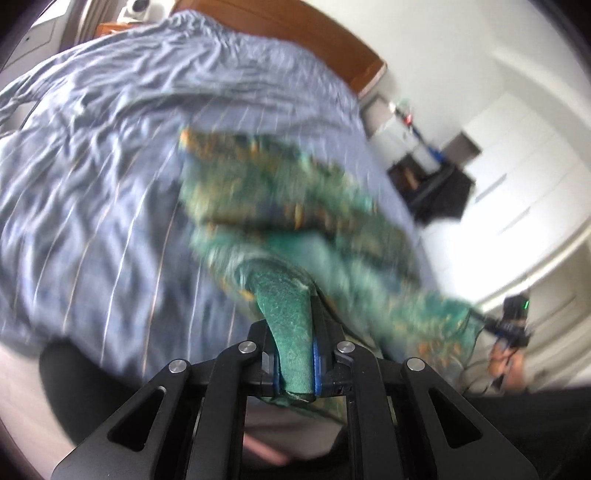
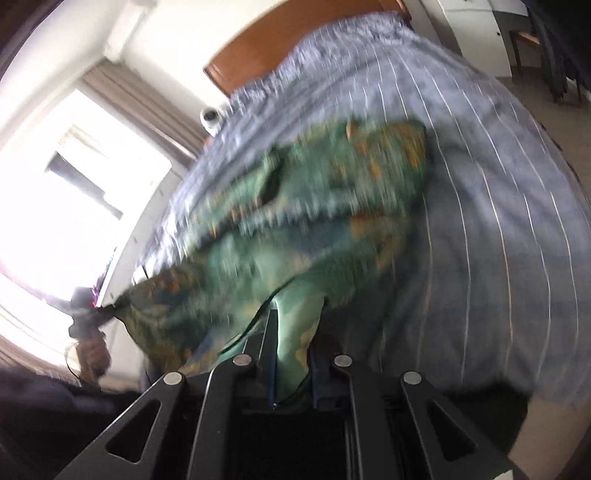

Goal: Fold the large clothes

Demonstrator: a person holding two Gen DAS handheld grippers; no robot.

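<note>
A green patterned garment with orange and blue marks point(image 1: 280, 192) hangs stretched between both grippers above the bed; it is blurred by motion. My left gripper point(image 1: 295, 332) is shut on one green edge of it. My right gripper point(image 2: 295, 332) is shut on another edge of the same garment point(image 2: 332, 192). In the left wrist view the right gripper point(image 1: 511, 325) shows at the far right, holding the cloth's other end. In the right wrist view the left gripper point(image 2: 86, 317) shows at the left, on the cloth's corner.
A bed with a wrinkled blue-grey striped cover point(image 1: 110, 166) fills most of both views, with a brown wooden headboard point(image 1: 295, 26). A bright window with curtains point(image 2: 74, 184) is on one side. A dark chair with items point(image 1: 436, 184) stands by white wardrobes.
</note>
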